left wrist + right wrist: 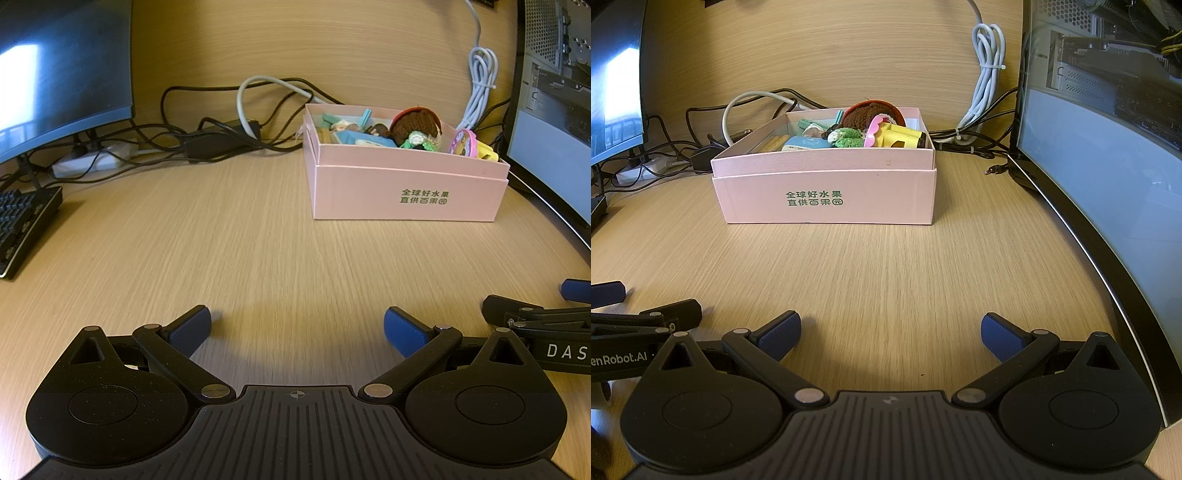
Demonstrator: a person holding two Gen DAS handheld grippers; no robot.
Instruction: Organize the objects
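Left tool [297, 332] and right tool [891, 336], fingers apart and empty, over bare wooden worktop [886, 266]. Far centre: pink cardboard box [827, 192] filled with small toys, dark curved monitor [1108, 184] edging the right.

A: We see only the tops of the small things in the pink box [823, 177]; its front wall hides the rest, and several are too jumbled for us to name.

B: Left of the box, the keyboard [22, 225] is cut by the picture's edge. Right of it, the monitor [1108, 184] runs out of view.
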